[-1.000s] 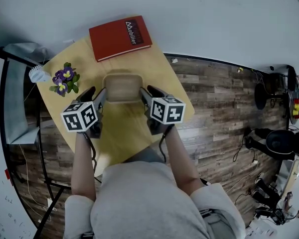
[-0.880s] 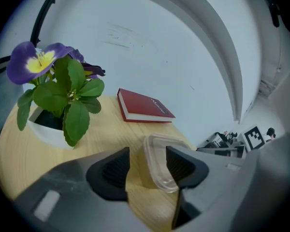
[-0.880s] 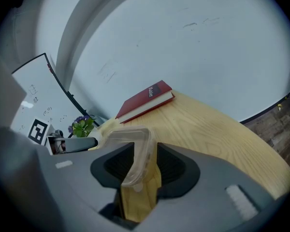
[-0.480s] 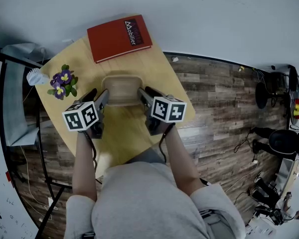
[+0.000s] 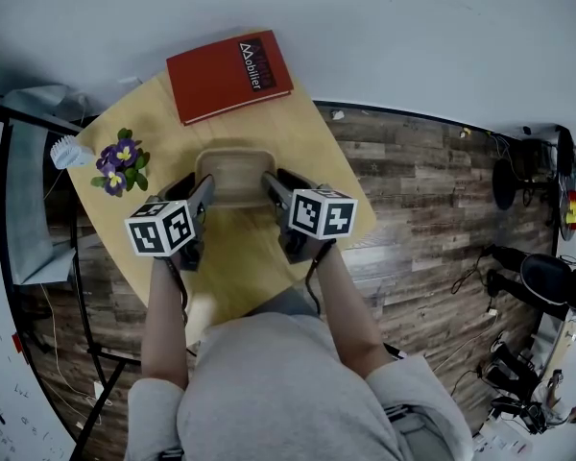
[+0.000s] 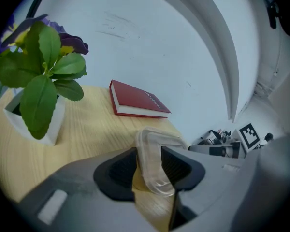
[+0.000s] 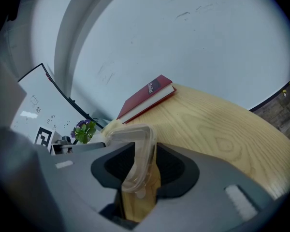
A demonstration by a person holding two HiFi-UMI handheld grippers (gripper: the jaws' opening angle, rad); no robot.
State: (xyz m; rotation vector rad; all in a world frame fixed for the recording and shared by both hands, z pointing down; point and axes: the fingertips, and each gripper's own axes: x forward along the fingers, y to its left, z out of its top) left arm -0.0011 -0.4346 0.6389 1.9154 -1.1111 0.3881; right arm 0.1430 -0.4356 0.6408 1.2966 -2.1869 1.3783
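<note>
Head view: clear container point(image 5: 235, 173), wooden table point(image 5: 238, 253)

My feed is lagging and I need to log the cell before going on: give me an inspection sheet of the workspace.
Surface: light wooden table, wood grain, no spills seen.
Job's things: clear plastic container, open top, gripped at both sides.
Clutter: red book flat at the far edge; potted pansy at the left edge.
Grippers: left gripper shut on the container's left rim; right gripper shut on its right rim.
Cables: a black cable runs back from each gripper along the forearm.
Surroundings: wood-plank floor, white wall, gear on the floor at right.
</note>
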